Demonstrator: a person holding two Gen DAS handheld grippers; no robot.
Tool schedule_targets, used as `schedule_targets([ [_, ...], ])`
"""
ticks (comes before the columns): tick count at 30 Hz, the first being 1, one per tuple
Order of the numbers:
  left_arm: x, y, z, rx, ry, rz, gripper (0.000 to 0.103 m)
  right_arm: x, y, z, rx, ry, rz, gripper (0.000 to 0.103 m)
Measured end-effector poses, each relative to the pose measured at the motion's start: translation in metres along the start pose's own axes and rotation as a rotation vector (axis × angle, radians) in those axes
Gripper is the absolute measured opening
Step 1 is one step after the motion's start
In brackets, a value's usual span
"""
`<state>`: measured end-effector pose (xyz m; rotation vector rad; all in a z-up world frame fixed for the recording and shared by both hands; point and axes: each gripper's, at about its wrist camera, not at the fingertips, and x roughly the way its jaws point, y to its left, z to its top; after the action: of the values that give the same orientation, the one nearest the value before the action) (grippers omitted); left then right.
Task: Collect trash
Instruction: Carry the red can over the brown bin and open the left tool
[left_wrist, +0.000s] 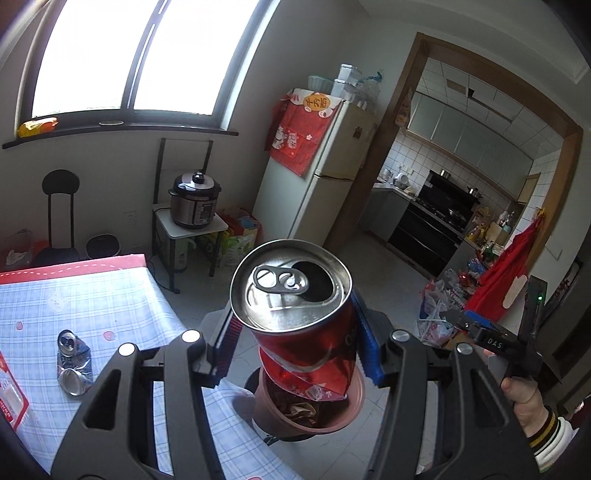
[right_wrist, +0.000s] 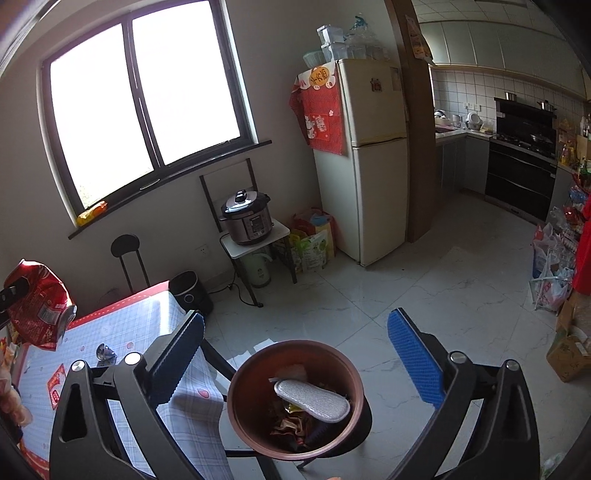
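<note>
Now gripping a dented red can (left_wrist: 295, 317) in the left gripper (left_wrist: 295, 347), right above the brown bin (right_wrist: 295, 398). Hanging wide open and empty, the right gripper (right_wrist: 295, 350) over that bin. Lying on the table (left_wrist: 122, 295) beside the bin, a crushed silver can (left_wrist: 72, 363).

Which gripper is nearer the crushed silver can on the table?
Left. The left gripper, holding a red can, is beside the silver can; the right gripper hangs open over the trash bin.

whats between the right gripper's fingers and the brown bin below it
Nothing: the right gripper is open and empty, with bare air down to the brown bin, where a grey pad lies on the trash. The right wrist view shows this.
</note>
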<state>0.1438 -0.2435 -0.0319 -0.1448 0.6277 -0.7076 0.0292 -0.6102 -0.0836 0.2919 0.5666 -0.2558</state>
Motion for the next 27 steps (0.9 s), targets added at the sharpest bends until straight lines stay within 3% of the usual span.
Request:
schedule_targets([
  [12, 0.104, -0.064, -0.01, 0.073, 0.126, -0.069, 0.056, -0.015, -0.072, -0.027, 0.098, 0.033, -0.099, 0.098],
  [19, 0.137, -0.084, -0.007, 0.108, 0.149, -0.074, 0.057, -0.017, -0.098, -0.034, 0.137, 0.038, -0.132, 0.098],
  [21, 0.141, -0.088, -0.005, 0.124, 0.137, -0.077, 0.07, -0.017, -0.102, -0.036, 0.146, 0.04, -0.135, 0.098],
  [22, 0.141, -0.089, -0.005, 0.132, 0.124, -0.074, 0.084, -0.018, -0.103, -0.037, 0.149, 0.042, -0.137, 0.098],
  [27, 0.135, -0.092, -0.004, 0.16, 0.099, -0.069, 0.095, -0.014, -0.1, -0.038, 0.152, 0.052, -0.137, 0.098],
])
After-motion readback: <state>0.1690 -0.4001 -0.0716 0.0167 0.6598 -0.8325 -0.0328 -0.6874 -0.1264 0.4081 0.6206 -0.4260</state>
